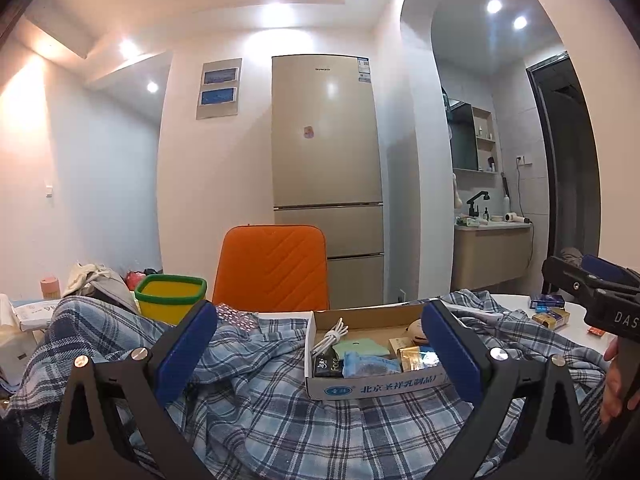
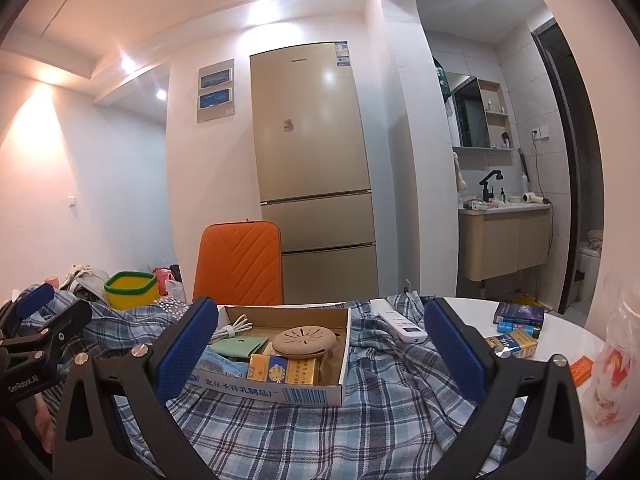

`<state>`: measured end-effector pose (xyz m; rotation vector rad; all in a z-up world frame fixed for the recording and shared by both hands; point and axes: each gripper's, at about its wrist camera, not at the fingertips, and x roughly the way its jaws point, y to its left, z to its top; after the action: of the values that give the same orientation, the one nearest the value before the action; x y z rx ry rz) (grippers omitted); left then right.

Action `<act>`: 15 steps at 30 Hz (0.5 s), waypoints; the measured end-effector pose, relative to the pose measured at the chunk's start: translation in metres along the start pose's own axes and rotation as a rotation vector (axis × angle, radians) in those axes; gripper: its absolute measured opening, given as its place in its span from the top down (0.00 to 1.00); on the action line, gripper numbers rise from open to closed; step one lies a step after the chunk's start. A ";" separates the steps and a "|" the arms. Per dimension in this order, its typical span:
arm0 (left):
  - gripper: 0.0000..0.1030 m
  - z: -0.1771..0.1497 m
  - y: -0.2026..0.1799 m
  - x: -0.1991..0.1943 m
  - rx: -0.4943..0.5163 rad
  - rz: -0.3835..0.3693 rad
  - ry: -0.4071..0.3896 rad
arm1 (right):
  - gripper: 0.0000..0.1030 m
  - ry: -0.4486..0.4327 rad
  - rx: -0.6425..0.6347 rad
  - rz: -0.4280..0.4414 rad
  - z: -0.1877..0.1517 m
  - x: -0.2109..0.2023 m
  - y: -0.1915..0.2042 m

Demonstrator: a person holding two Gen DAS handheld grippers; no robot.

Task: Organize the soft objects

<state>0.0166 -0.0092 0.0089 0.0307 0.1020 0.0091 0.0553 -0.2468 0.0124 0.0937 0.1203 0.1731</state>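
A small lived-in flat: a tall champagne-gold three-door fridge [image 1: 326, 168] stands against the white wall, an arched opening beside it leads to a tiled washroom with a beige vanity cabinet [image 2: 506, 240], black tap [image 2: 490, 184] and mirror cabinet [image 2: 470, 114]. An orange quilted chair back [image 1: 272, 266] faces the cluttered white round surface [image 2: 560, 328].

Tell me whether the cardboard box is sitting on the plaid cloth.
Yes: the cardboard box rests on the plaid cloth, fabric showing all around it.

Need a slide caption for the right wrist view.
Open right tongs hover over plaid cloth bearing a cardboard box.
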 end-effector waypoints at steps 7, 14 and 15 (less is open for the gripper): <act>0.00 0.000 0.001 -0.002 -0.004 0.006 -0.007 | 0.00 -0.004 -0.002 -0.001 0.000 -0.002 0.001; 0.00 0.000 0.002 -0.004 -0.008 0.015 -0.011 | 0.00 0.005 -0.010 -0.007 0.001 -0.002 0.002; 0.00 0.000 0.002 -0.004 -0.008 0.016 -0.011 | 0.00 0.006 -0.011 -0.007 0.001 -0.002 0.002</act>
<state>0.0131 -0.0070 0.0091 0.0237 0.0907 0.0258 0.0533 -0.2456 0.0140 0.0820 0.1254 0.1668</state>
